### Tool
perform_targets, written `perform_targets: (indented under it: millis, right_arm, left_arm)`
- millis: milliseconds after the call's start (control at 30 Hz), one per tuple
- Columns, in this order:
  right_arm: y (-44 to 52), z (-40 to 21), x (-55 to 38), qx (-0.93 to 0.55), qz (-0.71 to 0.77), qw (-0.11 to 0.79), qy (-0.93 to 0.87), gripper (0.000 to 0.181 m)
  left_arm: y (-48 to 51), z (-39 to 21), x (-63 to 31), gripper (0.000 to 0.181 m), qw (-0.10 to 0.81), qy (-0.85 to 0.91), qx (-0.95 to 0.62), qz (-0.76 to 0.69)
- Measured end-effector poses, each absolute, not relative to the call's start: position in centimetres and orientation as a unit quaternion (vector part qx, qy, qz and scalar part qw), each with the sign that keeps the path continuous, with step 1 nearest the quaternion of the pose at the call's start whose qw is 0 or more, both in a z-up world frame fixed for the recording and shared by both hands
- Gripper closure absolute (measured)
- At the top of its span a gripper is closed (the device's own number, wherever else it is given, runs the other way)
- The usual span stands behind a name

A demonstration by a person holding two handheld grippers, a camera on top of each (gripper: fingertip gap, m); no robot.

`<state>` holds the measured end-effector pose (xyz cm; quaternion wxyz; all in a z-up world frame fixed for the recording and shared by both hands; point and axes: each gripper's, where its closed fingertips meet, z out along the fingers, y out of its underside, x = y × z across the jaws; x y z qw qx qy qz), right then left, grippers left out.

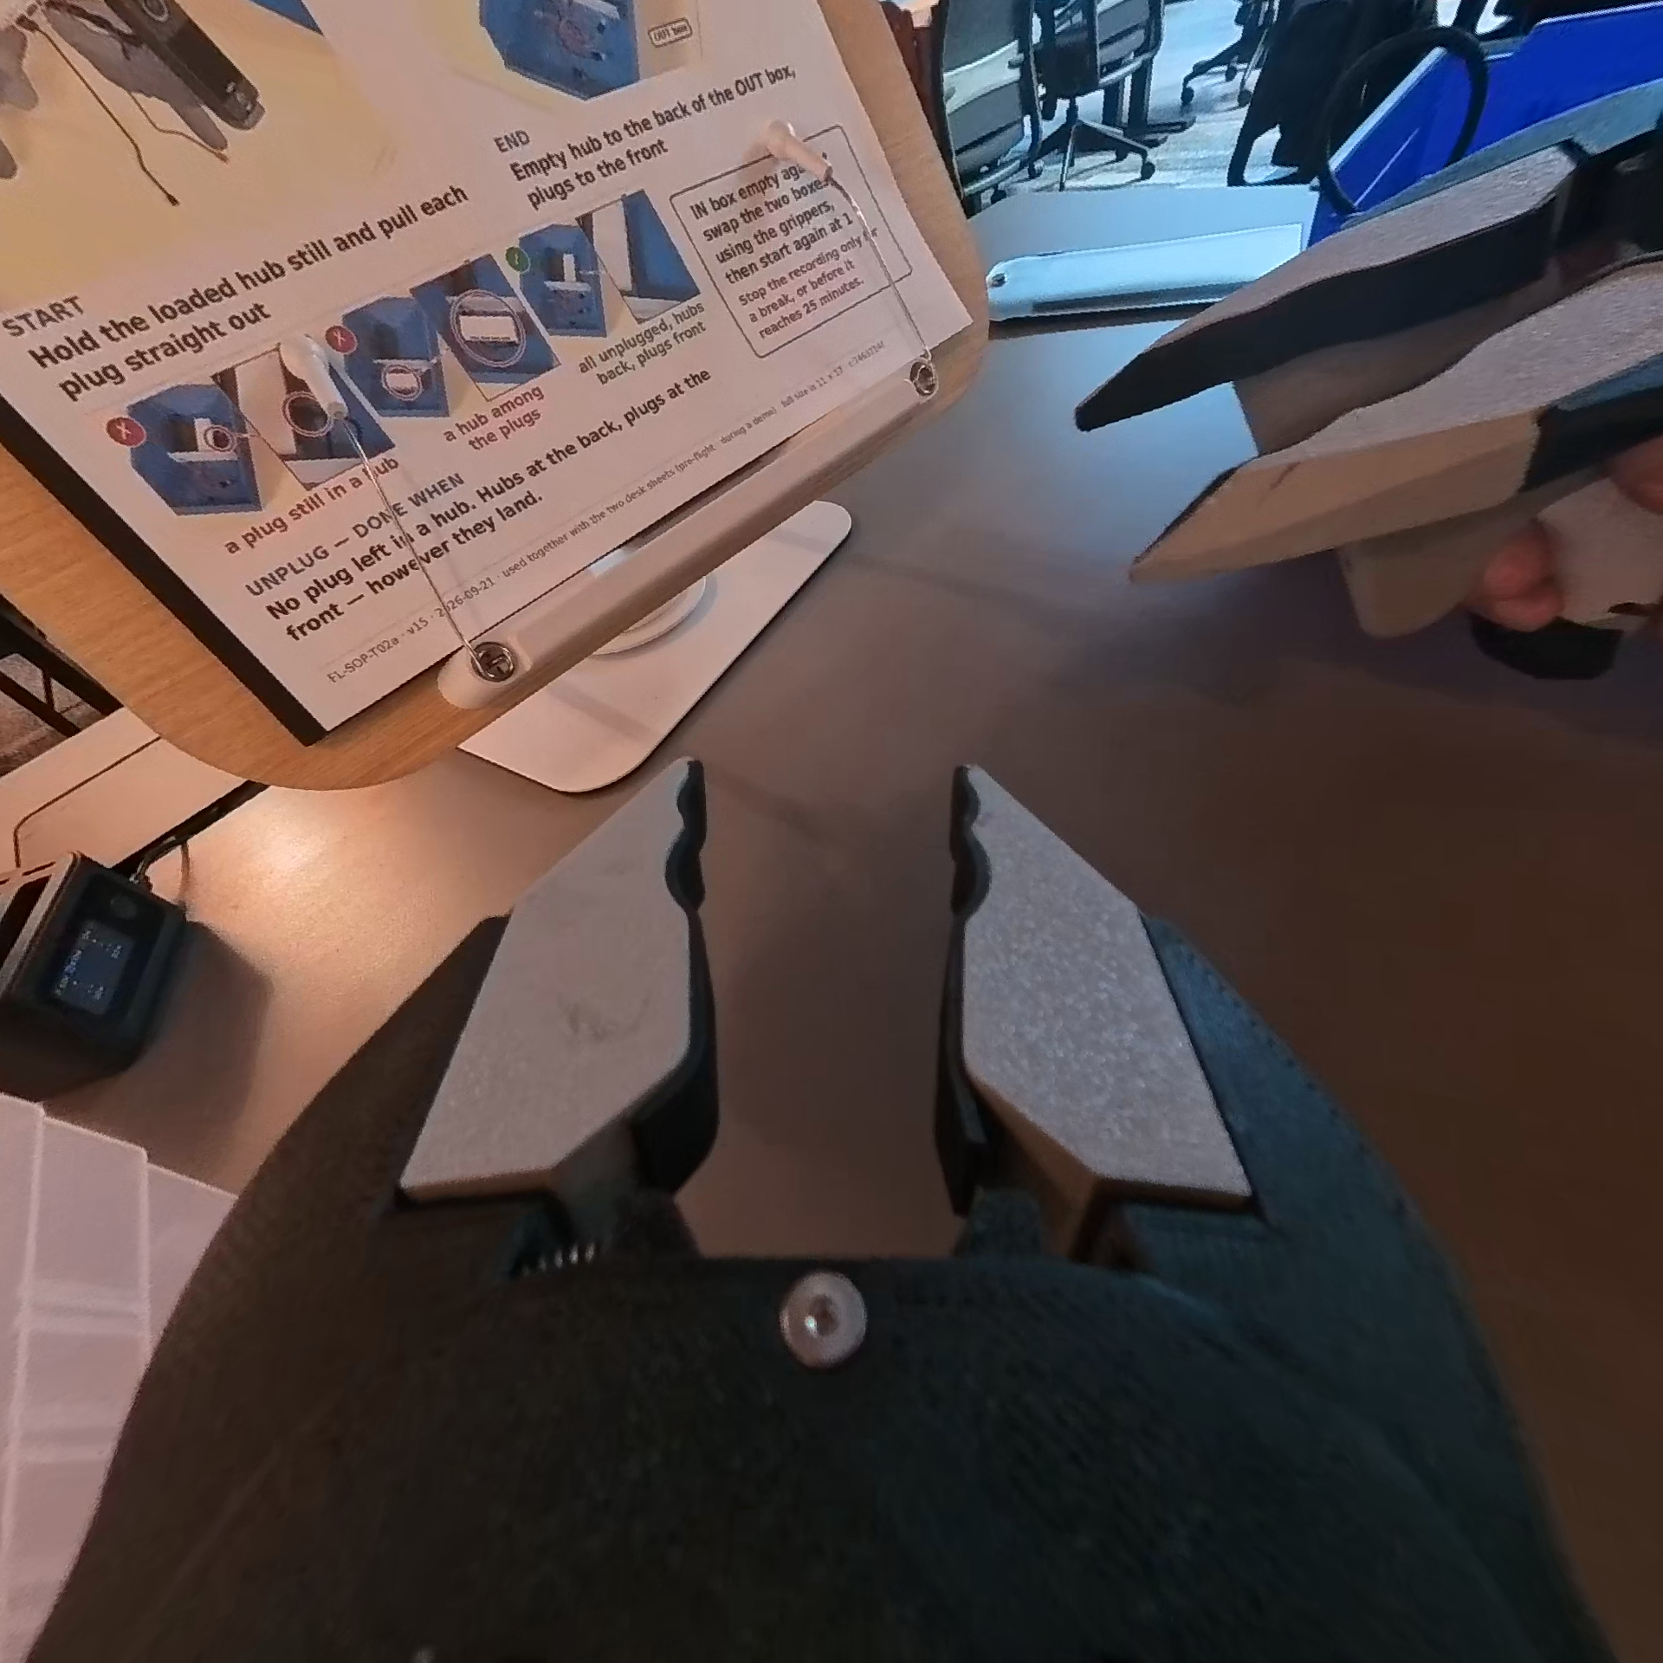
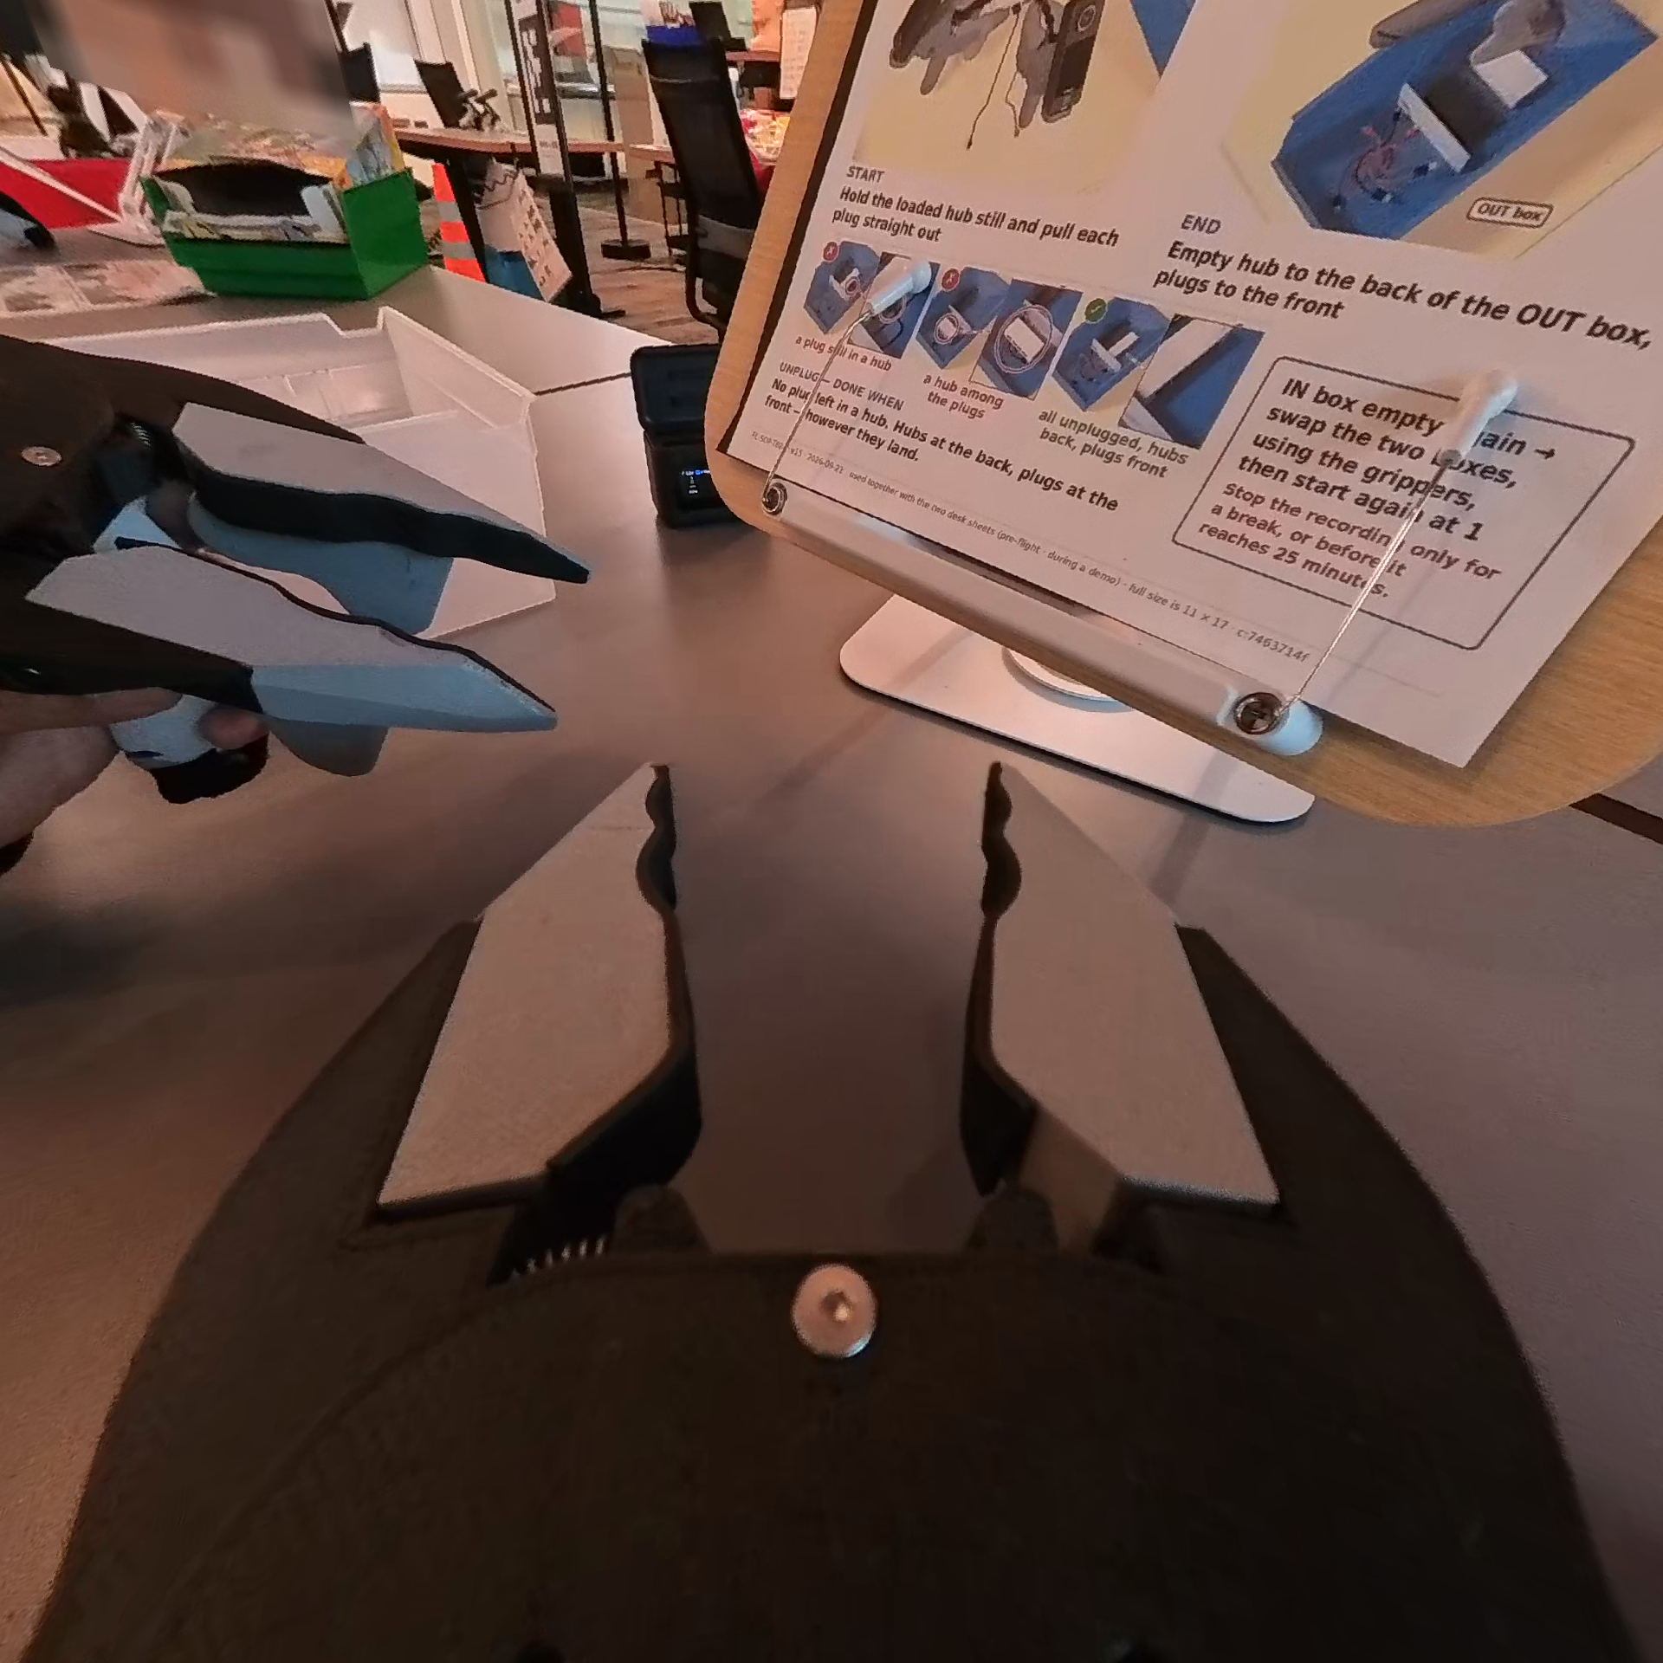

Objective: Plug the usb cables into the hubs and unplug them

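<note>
While we hold both claws up over the dark, smooth bench (image 1: 1170, 855), each one has its two fingers spread apart with nothing between them. Our left black-and-grey claw (image 1: 828, 792) points at the bare bench top, and so does our right black-and-grey claw (image 2: 828, 792). Toward the far edge of the bench stands a tilted wooden board with a printed paper sheet held by thin wire clips (image 2: 1215, 405), on a flat white foot (image 1: 630, 684). A small black box with a tiny lit screen (image 2: 679, 432) sits just to the left of the board. A clear plastic tray (image 2: 423, 423) rests farther left, near the bench's left edge. We cannot see any usb cables or hubs in these views.
</note>
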<state>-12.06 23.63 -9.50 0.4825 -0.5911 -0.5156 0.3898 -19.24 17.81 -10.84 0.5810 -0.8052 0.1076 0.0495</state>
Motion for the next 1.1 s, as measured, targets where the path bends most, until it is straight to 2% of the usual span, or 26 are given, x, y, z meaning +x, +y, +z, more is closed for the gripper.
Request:
perform_targets:
  millis: [767, 1100]
  right_arm:
    - [23.98, -9.46, -12.04, -0.596, 0.394, 0.484, -0.505, 0.105]
    - [24.43, -9.71, -12.21, -0.604, 0.392, 0.485, -0.496, 0.083]
  left_arm:
    - [17.83, -10.83, -19.10, 0.129, 0.581, 0.110, -0.805, 0.051]
    - [17.81, -10.80, -19.15, 0.129, 0.581, 0.109, -0.805, 0.051]
